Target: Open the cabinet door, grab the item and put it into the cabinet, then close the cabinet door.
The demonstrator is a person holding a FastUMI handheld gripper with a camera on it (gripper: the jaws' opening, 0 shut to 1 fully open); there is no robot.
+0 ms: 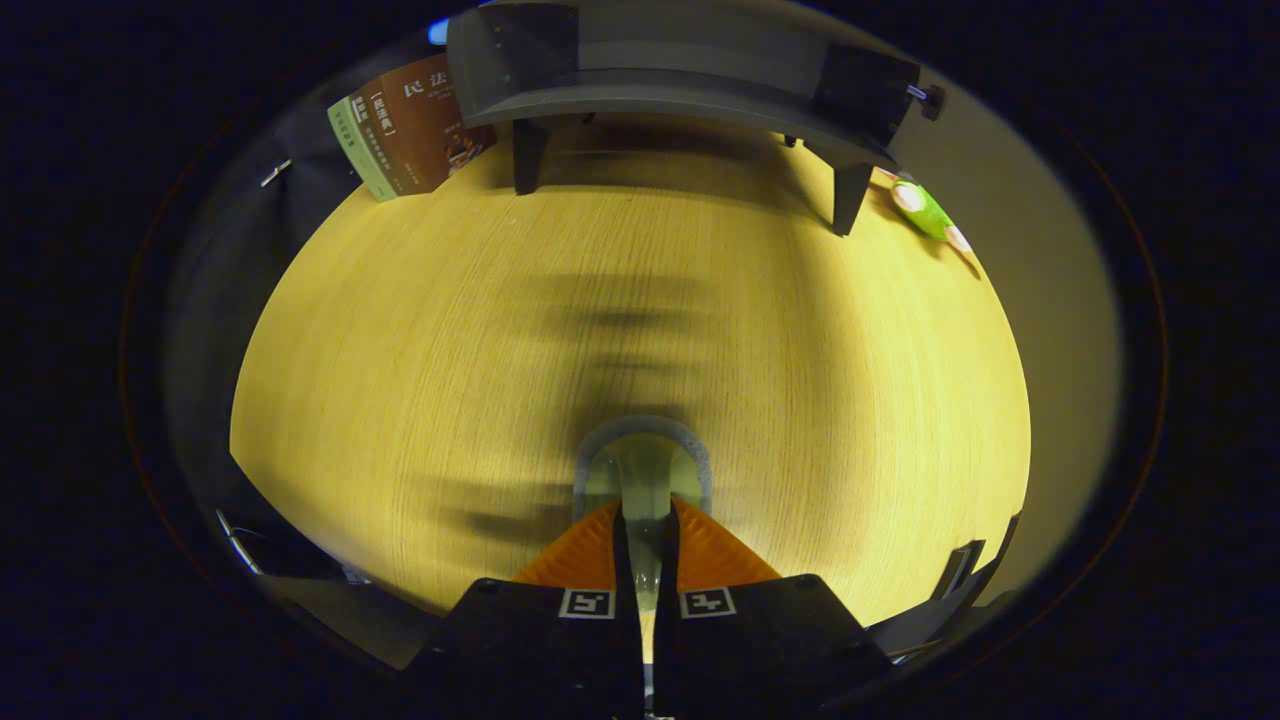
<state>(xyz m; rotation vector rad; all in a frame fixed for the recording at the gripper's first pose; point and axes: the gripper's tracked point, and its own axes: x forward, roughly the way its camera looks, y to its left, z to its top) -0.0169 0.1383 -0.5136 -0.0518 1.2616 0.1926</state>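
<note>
Two fingers of claw (645, 520) pinch clear glass item (643, 470) above yellow wood-grain table (400, 380). Dark grey cabinet (680, 70) stands well beyond; carry level, keep pinch firm.

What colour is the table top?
Light yellowish wood grain, seen in the gripper view: table top.

Glass item (642, 470) partly hidden between the fingers (590, 555), cabinet (680, 70) top cut off, book (415, 125) partly hidden.
</note>
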